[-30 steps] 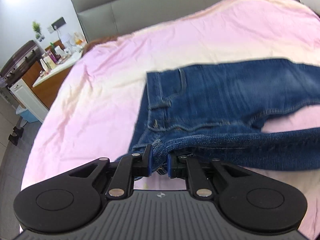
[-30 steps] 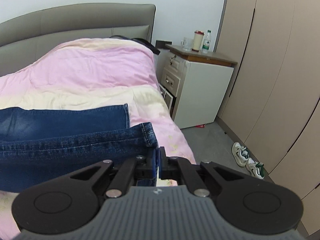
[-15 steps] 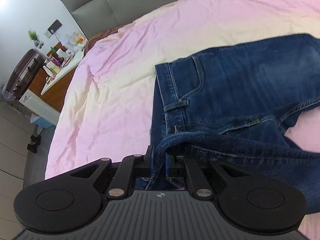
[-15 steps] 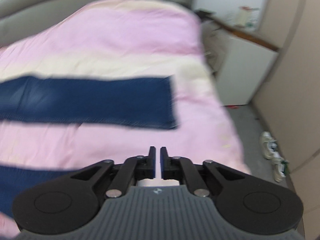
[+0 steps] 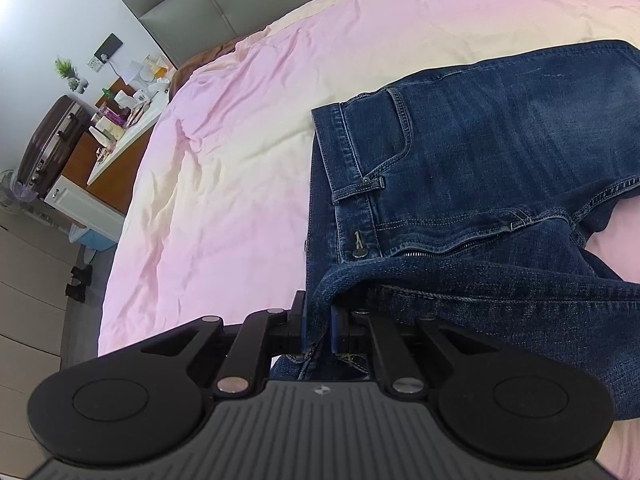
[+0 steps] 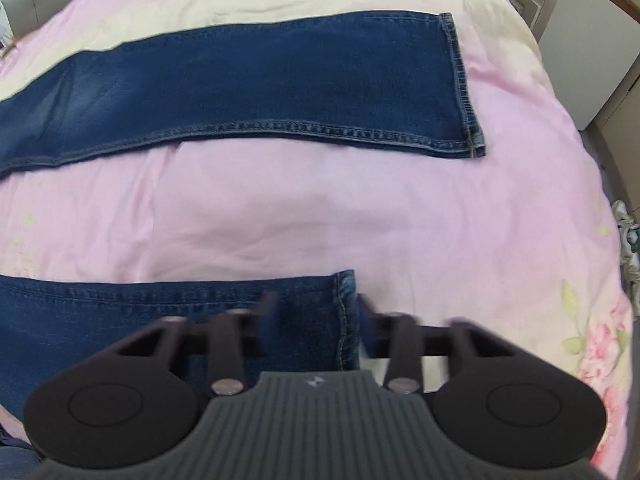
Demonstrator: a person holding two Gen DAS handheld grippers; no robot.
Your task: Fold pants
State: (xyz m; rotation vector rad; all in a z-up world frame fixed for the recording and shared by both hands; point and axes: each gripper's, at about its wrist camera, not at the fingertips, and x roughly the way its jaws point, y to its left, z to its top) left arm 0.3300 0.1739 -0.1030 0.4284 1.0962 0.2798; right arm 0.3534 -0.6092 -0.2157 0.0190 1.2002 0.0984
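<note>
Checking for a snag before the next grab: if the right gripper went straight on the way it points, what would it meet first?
Probably the hem of the near jeans leg, lying between the opening right gripper fingers on the pink duvet; depth is unclear.

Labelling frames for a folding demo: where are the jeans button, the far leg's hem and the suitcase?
button [image 5: 359, 253], left wrist view, its metal face
hem [image 6: 464, 84], right wrist view, stitched edge
suitcase [image 5: 50, 144], left wrist view, its side

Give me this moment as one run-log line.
left gripper: shut on jeans waistband | right gripper: opening, near leg hem between fingers, unpressed | far leg flat on duvet
</note>
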